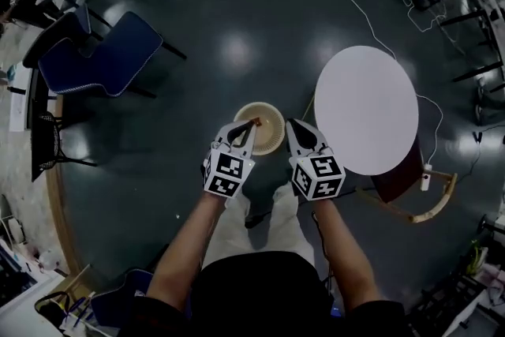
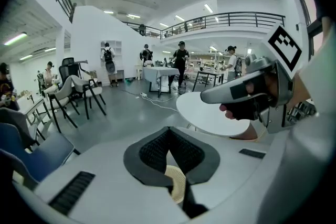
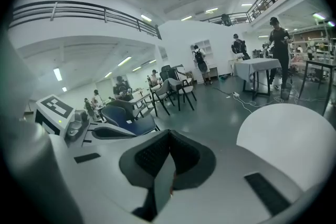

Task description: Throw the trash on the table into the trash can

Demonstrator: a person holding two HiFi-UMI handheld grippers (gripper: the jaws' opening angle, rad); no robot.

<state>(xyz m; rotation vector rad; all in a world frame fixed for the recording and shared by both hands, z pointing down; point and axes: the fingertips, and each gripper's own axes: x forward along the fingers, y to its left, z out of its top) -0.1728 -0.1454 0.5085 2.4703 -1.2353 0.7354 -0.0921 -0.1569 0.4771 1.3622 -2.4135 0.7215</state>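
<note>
A cream round trash can stands on the dark floor in front of me, left of the white round table. I see no trash on the table top. My left gripper hangs over the can's near rim with its jaws shut. In the left gripper view its jaws meet, and the can's ribbed rim shows below them. A small brown bit lies by that tip; I cannot tell what it is. My right gripper is shut beside the can's right edge, its jaws closed with nothing clearly held.
A blue chair stands at the left. A wooden chair sits half under the table. White cables cross the floor to a power strip. People, tables and chairs fill the hall beyond.
</note>
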